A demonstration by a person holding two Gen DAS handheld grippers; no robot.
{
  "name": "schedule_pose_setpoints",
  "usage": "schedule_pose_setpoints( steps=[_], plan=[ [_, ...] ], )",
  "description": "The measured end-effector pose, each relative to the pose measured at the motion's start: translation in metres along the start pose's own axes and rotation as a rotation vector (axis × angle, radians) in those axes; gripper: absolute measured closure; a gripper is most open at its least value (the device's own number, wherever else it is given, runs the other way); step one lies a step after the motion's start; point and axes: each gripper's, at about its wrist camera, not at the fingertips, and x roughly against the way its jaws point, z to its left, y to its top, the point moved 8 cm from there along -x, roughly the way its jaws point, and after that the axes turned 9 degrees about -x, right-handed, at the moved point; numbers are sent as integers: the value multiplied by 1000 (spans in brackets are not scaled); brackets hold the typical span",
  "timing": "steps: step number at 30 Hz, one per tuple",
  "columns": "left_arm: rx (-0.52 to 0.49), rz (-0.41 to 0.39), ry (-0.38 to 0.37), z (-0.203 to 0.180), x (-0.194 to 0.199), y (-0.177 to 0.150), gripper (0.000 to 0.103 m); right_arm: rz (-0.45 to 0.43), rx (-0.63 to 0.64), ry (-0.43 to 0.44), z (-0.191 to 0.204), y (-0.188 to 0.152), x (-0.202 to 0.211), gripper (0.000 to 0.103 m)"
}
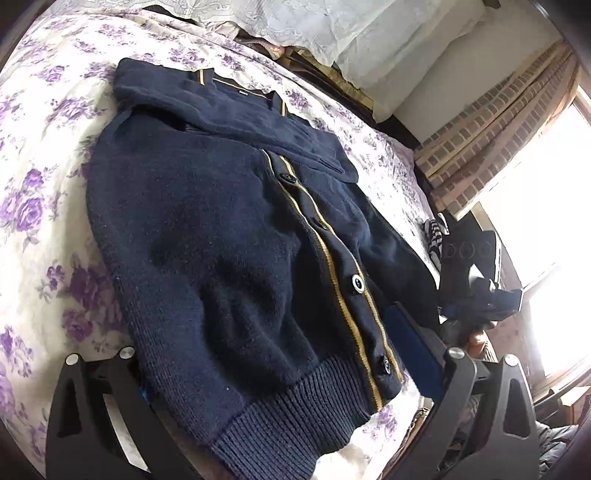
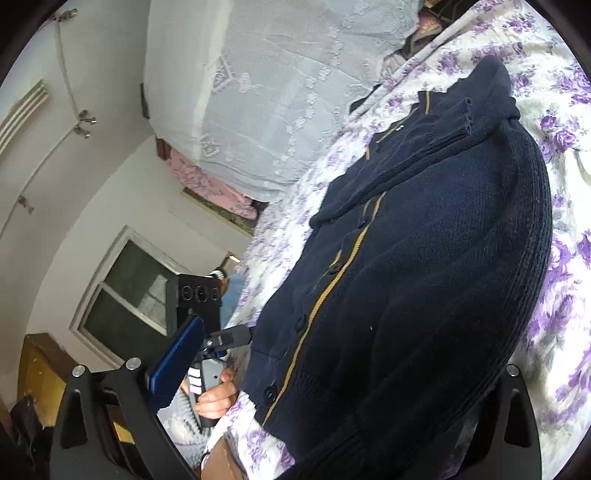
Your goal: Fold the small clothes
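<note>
A navy knit cardigan [image 1: 229, 236] with gold placket stripes and dark buttons lies flat on the floral bedspread [image 1: 44, 155], both sleeves folded across its chest. My left gripper [image 1: 280, 373] is open, its fingers [image 1: 417, 347] straddling the ribbed hem. The cardigan also fills the right wrist view [image 2: 424, 266]. My right gripper [image 2: 332, 384] is open, its blue-padded finger [image 2: 177, 362] wide of the hem; the other finger is hidden behind the knit. The other gripper [image 2: 199, 295] shows in the right wrist view, held in a hand, and the right one shows in the left wrist view [image 1: 469, 258].
White lace-covered pillows [image 1: 332, 26] lie at the bed's head. A checked curtain [image 1: 491, 122] and bright window are beyond the bed's side. In the right wrist view a white wall, a window [image 2: 125, 295] and a wooden cabinet [image 2: 40, 369] stand beside the bed.
</note>
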Motion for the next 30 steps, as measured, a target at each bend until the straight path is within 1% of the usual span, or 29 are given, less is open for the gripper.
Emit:
schedule_pose_setpoints(
  steps=[2, 4, 8, 10, 12, 14, 16, 17, 18, 19, 20, 21, 22, 24, 26, 28, 29, 30],
  plan=[
    [13, 11, 0, 5, -4, 2, 5, 17, 27, -64, 0, -2, -8, 3],
    [30, 11, -14, 8, -6, 5, 5, 36, 54, -106, 0, -6, -13, 3],
    [20, 13, -23, 6, -7, 4, 5, 15, 41, -103, -1, -4, -13, 3],
    [5, 17, -17, 3, -8, 4, 5, -2, 40, -143, -2, -3, -17, 3],
    [9, 14, -20, 3, -7, 3, 5, 19, 63, -189, -2, -6, -22, 3],
    [29, 4, -27, 6, -5, 4, 5, 48, 68, -186, -2, -7, -23, 3],
    [45, -5, -20, 10, -2, 3, 11, 60, 59, -153, -2, -7, -20, 4],
    [48, -5, -10, 11, -1, 3, 18, 56, 57, -147, -2, -8, -19, 4],
    [50, -5, 5, 13, -1, 2, 26, 50, 57, -152, -2, -8, -18, 6],
    [52, -3, 25, 16, 0, 1, 30, 41, 54, -174, -4, -9, -16, 15],
    [53, -3, 37, 17, 1, 0, 35, 31, 49, -206, -7, -9, -15, 20],
    [54, -3, 43, 18, 2, 0, 38, 19, 37, -238, -12, -9, -13, 31],
    [55, -4, 48, 19, 3, 0, 40, 13, 23, -248, -15, -7, -12, 38],
    [53, -1, 47, 19, 3, -1, 42, 9, -3, -245, -19, -5, -10, 41],
    [42, 15, 40, 17, 1, -3, 41, 16, 1, -250, -20, -5, -12, 40],
    [26, 33, 43, 15, -1, -5, 38, 29, 7, -250, -20, -4, -14, 37],
    [19, 35, 41, 13, -2, -5, 34, 35, 7, -243, -19, -4, -15, 36],
    [11, 38, 40, 12, -2, -6, 33, 43, 6, -232, -18, -4, -16, 33]
  ],
)
